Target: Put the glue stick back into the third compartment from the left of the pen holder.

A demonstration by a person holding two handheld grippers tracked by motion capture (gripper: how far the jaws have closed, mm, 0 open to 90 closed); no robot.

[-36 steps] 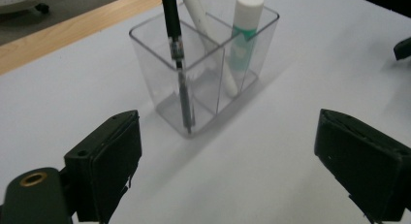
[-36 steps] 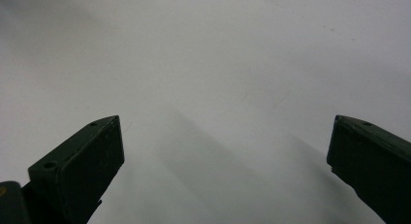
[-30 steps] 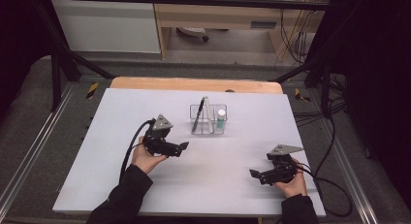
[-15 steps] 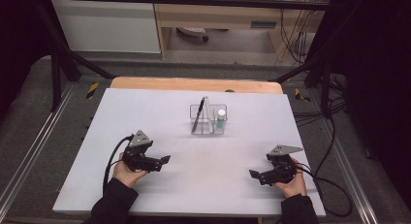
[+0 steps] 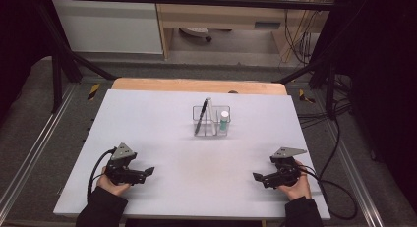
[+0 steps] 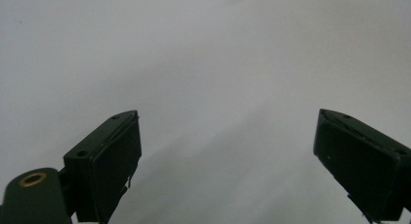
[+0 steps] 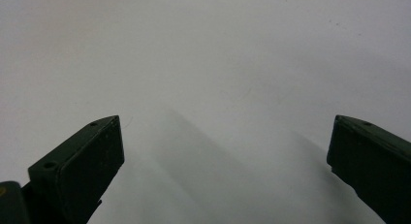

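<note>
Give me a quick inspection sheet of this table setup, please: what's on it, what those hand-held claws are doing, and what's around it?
Surface: white tabletop, wooden edge at the far side.
Job's things: clear organizer at centre back, holding a black pen leaning and a small white-capped bottle.
Clutter: nothing seen.
Grippers: left gripper and right gripper near the front edge, jaws wide apart, holding nothing.
Cables: one black cable trails from each gripper.
Surroundings: dark frame, grey floor, wires at right.

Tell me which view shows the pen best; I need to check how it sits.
The high view: the pen leans upright in the left compartment of the clear holder at the table's middle. Both gripper views face bare table between open claws, so they add nothing.
</note>
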